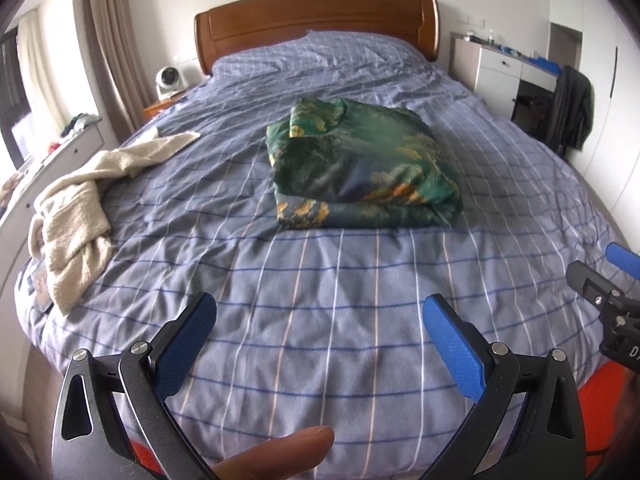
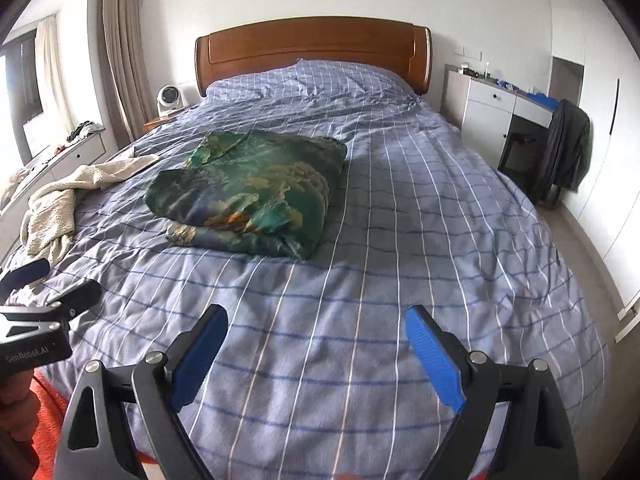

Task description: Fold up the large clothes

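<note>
A green patterned garment [image 1: 362,166] lies folded into a thick rectangle in the middle of the bed [image 1: 320,340]; it also shows in the right wrist view [image 2: 248,192]. A cream fluffy garment [image 1: 80,208] lies crumpled at the bed's left edge, also seen in the right wrist view [image 2: 56,208]. My left gripper [image 1: 320,316] is open and empty over the bed's near end. My right gripper [image 2: 316,324] is open and empty, level with it. Each gripper shows at the edge of the other's view: the right one [image 1: 600,276], the left one [image 2: 56,284].
The bed has a blue checked cover and a wooden headboard [image 1: 316,20]. A small fan [image 1: 168,80] stands on the left nightstand. A white desk [image 1: 504,68] and a chair with a dark jacket [image 1: 572,108] stand at the right. A low cabinet [image 1: 68,148] runs along the left.
</note>
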Available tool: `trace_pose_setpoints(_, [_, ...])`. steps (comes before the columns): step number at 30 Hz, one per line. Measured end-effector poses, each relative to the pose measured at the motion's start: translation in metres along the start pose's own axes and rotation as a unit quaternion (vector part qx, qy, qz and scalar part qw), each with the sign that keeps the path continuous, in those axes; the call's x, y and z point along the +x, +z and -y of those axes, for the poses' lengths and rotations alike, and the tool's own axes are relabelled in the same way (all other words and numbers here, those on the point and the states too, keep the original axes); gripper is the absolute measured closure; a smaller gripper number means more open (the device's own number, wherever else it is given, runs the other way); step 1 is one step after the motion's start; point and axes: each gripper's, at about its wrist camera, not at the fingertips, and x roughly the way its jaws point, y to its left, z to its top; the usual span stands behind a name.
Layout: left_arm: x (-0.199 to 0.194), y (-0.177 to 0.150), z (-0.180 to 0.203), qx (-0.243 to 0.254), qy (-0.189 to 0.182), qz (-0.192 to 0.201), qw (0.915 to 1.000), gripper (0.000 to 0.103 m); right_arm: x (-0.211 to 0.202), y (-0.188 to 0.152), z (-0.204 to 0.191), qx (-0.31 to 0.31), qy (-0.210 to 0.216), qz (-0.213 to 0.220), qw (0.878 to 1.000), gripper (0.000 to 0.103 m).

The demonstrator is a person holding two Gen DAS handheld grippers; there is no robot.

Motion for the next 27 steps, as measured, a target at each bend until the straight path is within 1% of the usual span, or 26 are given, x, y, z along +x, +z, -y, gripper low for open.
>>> trace_pose_setpoints(4, [-0.009,-0.002,-0.006,-0.010,-0.003,0.006,0.9999,0.000,-0.011,-0.003,0.000,0.003,-0.001,-0.003,1.000,0.011])
trace_pose_setpoints(7, [-0.012,-0.001,-0.010,-0.017,-0.006,0.004,0.9998,0.000,-0.016,-0.004,-0.005,-0.007,0.008,-0.003,1.000,0.011])
trace_pose_setpoints(16, [-0.022,-0.003,-0.013,-0.019,0.005,0.006,0.9998,0.000,-0.023,0.001,-0.028,-0.029,0.032,-0.002,0.999,0.011])
trace_pose_setpoints(20, [-0.023,-0.003,-0.012,-0.017,0.010,0.005,0.9998,0.000,-0.028,0.003,-0.032,-0.033,0.030,-0.002,0.999,0.011])
trace_pose_setpoints(27, [-0.025,-0.003,-0.007,-0.014,0.008,0.007,0.9999,0.000,-0.026,0.002,-0.033,-0.038,0.023,-0.010,0.999,0.011])
